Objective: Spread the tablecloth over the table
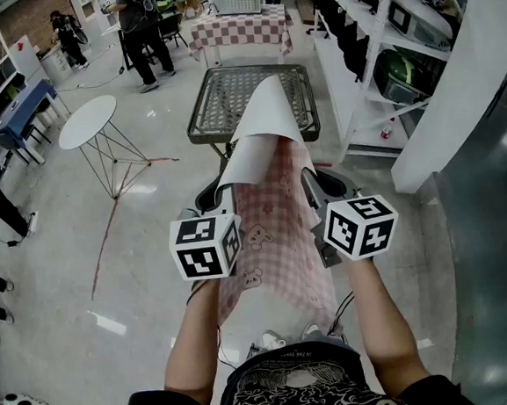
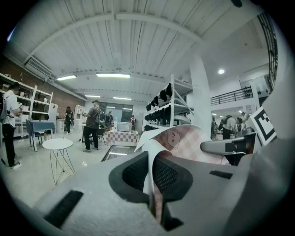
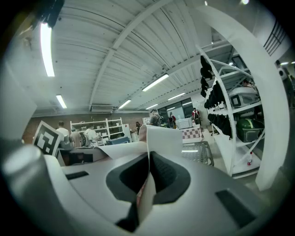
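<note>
Glossy grey floor point(image 1: 149, 215) surrounds a bare mesh-topped desk point(image 1: 226, 94) at twelve o'clock in the head view, with white shelving point(image 1: 372, 46) at two o'clock. The left hand-held gripper point(image 2: 151, 184) and right hand-held gripper point(image 3: 147, 182) are each clamped tight on the pink checked tablecloth point(image 1: 278, 230), at its nine and three o'clock edges. The cloth hangs between them, its white-backed top curling forward and overlapping the desk's near end.

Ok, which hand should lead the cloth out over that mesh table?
Left, marginally. Both tongs are shut on the tablecloth, but the left tongs have bare floor beside the table, while shelving crowds the right tongs.
</note>
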